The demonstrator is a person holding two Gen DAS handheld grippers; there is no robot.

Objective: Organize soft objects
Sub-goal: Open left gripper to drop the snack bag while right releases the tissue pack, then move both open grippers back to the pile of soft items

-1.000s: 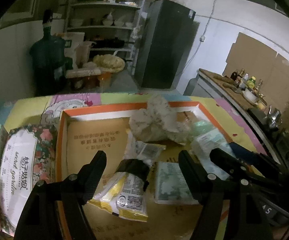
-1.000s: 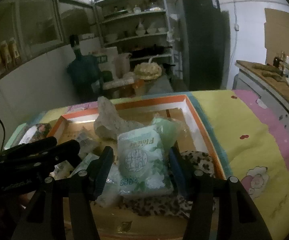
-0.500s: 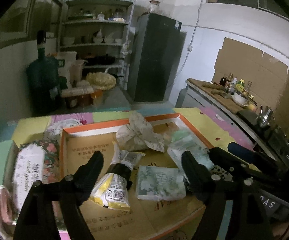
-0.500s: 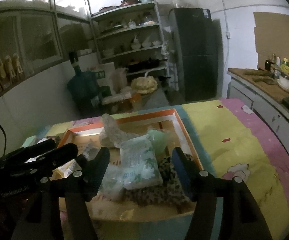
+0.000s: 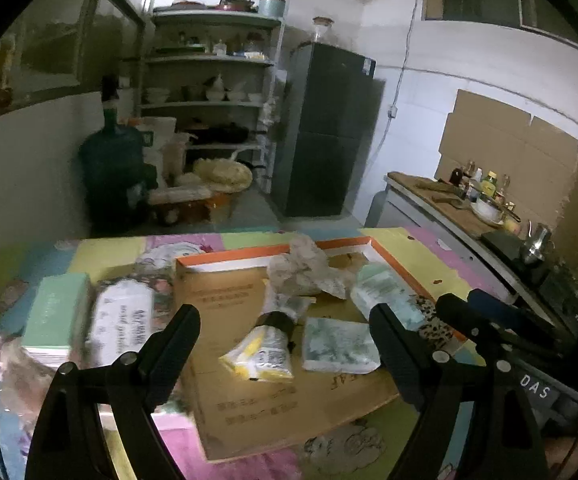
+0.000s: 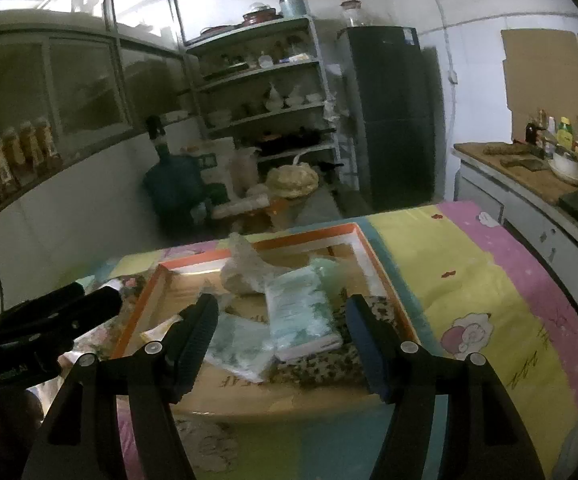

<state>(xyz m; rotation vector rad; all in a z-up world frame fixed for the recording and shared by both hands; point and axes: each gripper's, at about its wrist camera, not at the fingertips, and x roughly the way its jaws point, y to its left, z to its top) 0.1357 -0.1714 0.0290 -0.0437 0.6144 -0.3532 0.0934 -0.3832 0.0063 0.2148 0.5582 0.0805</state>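
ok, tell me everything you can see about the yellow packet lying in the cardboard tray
The yellow packet is a soft, crinkly plastic pouch, yellow and white with small printed labels, pinched near its top by a dark band. It lies flat and tilted on the brown floor of the cardboard tray, between a clear wrapper behind it and a pale green tissue pack beside it. No gripper touches it.
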